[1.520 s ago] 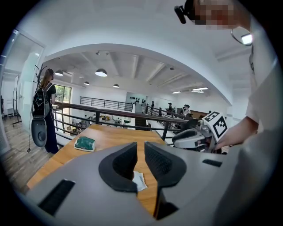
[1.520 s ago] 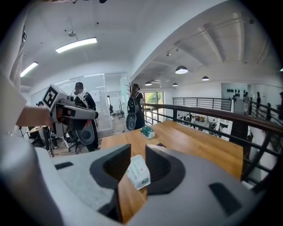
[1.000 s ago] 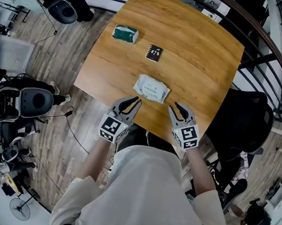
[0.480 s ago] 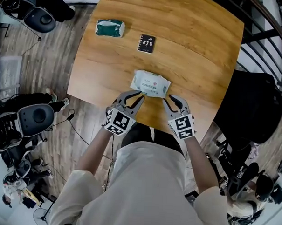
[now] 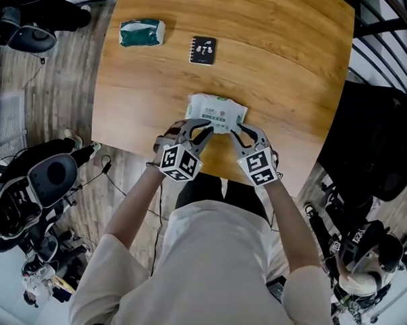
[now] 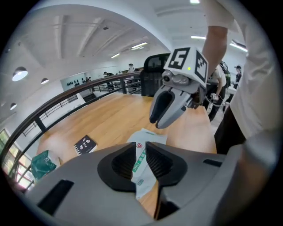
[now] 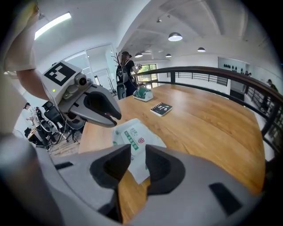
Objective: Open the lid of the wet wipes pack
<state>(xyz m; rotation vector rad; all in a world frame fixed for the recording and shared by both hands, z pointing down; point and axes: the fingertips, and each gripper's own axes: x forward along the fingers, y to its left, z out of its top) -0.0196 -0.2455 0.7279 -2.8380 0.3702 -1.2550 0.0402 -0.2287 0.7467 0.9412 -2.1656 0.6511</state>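
Counter [image 5: 281,74]: pale wood, rounded corners, grain running left to right.

Wipes pack [image 5: 217,112]: lies flat on the counter, close to the near edge and roughly mid-width. It is a soft oblong pouch, white with a faint green tint, its long side left to right and its end seams slightly crinkled. A green printed band runs along the middle of the top face, with a small red shield mark beside it in both gripper views. The top face looks flat and nothing stands up from it.

Left gripper [image 5: 199,129]: tips at the pack's near-left corner. Fingers a narrow slit apart in its own view, the pack's printed band showing through the slit.

Right gripper [image 5: 240,131]: tips at the pack's near-right edge, just beside the left gripper. Fingers likewise narrowly apart, the pack's near end visible in the gap.

Green pack [image 5: 142,33]: dark green pouch at the far left, well apart from the wipes pack.

Notebook [image 5: 203,50]: small, black, white marks on the cover, just right of the green pack.
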